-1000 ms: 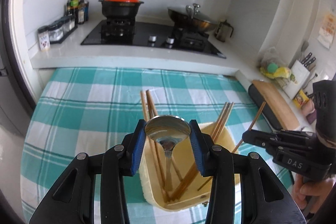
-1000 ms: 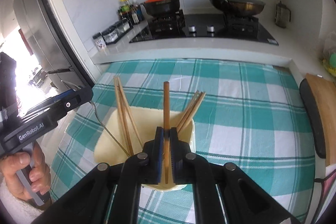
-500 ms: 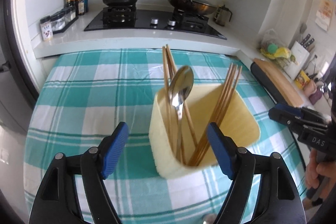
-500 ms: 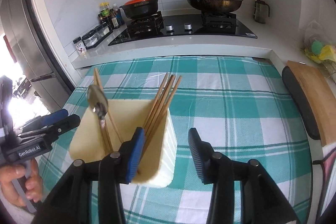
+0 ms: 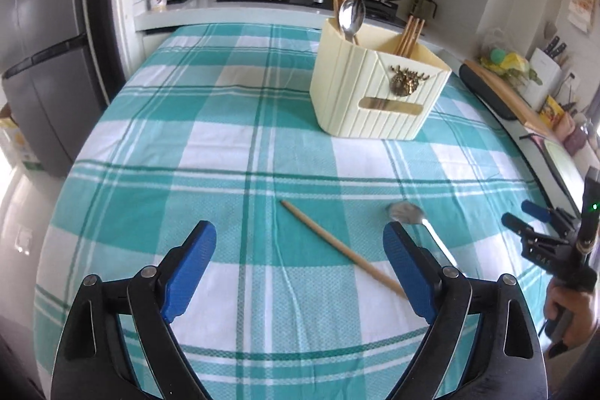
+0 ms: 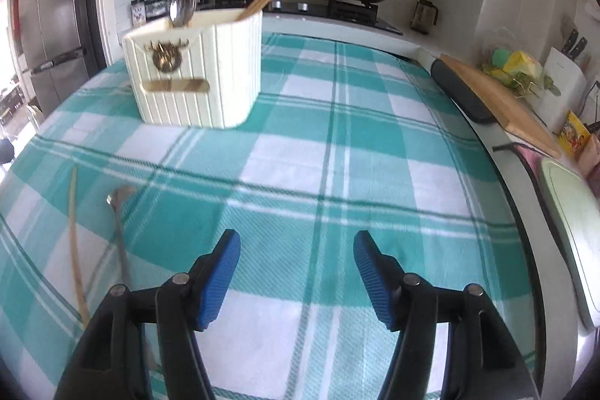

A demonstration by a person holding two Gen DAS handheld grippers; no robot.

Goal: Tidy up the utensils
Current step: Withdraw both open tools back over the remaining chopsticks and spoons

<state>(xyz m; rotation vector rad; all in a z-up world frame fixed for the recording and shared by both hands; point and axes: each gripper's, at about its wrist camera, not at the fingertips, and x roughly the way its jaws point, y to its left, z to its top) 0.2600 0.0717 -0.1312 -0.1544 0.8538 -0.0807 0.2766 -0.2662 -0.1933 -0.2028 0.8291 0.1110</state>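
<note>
**Both tongs back away from the holder**

Since a second ago, our two tongs let go of the spoon and chopstick they held over the cream holder (image 5: 378, 92) and pulled back low over the checked surface (image 5: 225, 122). Our left tongs (image 5: 300, 272) are wide and opening, with nothing pressed between them. Our right tongs (image 6: 292, 272) are about half open and opening too, and empty.

One chopstick (image 5: 341, 246) and one spoon (image 5: 420, 223) lie loose on the cloth. In the left view the chopstick runs toward 4 o'clock and the spoon is at 3 o'clock, right beside the right-hand finger.

We think the thin chopstick could roll or slip when pinched, since it lies flat. The finger could also bump the spoon and push it away.

The left view shows both loose things sharply, plus the other tongs at 3 o'clock. The right view shows them only blurred at 9 o'clock, but shows the holder's front clearly at 11 o'clock.
</note>
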